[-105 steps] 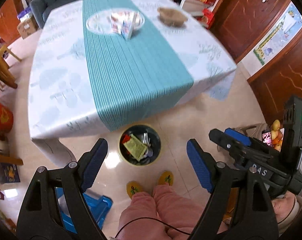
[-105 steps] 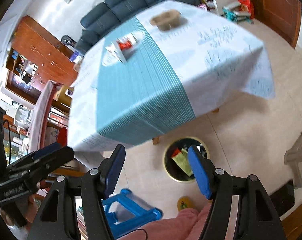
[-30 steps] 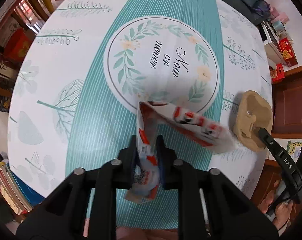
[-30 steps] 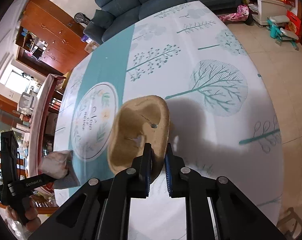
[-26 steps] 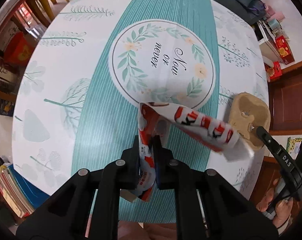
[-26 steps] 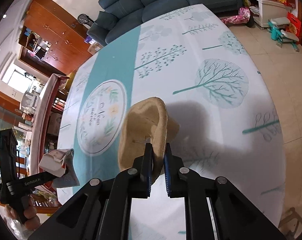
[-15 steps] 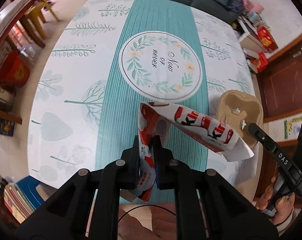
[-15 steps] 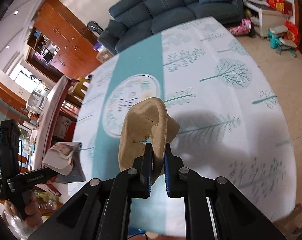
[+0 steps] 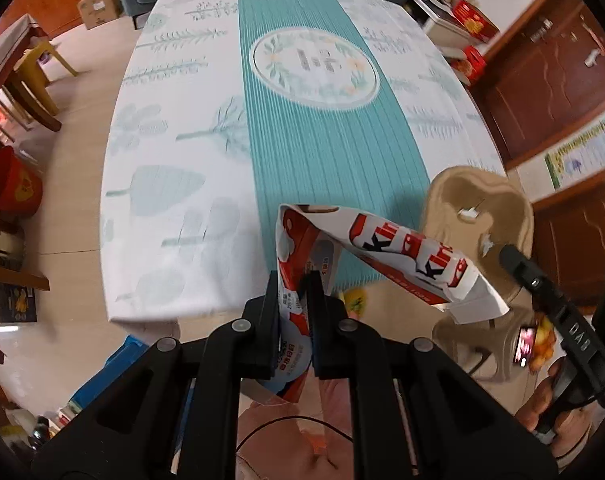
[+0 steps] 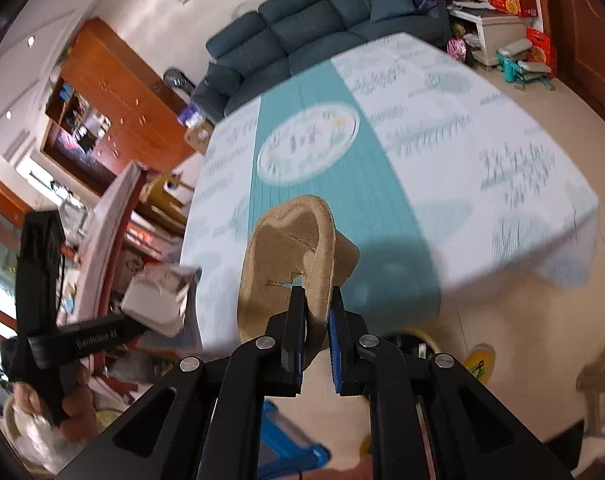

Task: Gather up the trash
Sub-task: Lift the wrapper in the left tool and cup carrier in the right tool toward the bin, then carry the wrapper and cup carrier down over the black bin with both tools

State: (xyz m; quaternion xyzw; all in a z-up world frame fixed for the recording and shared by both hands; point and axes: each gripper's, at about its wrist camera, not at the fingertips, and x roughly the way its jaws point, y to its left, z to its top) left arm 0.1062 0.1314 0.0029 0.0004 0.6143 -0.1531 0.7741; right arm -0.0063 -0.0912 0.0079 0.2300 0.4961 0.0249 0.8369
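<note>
My left gripper [image 9: 294, 286] is shut on a torn red and white snack carton [image 9: 402, 252], which hangs in the air over the table's near edge. My right gripper [image 10: 316, 304] is shut on the rim of a brown pulp tray [image 10: 290, 248], also lifted off the table. In the left wrist view that pulp tray [image 9: 478, 208] shows at the right, with the right gripper [image 9: 510, 258] clamped on it. The right wrist view shows the left gripper [image 10: 138, 322] at the left with the carton [image 10: 158, 296]. A trash bin's rim [image 10: 418, 336] peeks out below the right gripper, mostly hidden.
The table [image 9: 174, 168] has a white cloth with a teal runner. A blue stool [image 9: 114, 364] stands on the floor at the left and a beige stool [image 9: 462, 340] at the right. Pink-clad legs [image 9: 286, 432] are below me. A sofa [image 10: 310, 36] stands beyond the table.
Both grippers have pulled back from the middle of the table and risen, carrying the carton and the pulp tray. The table's near edge and the floor have come into view.
</note>
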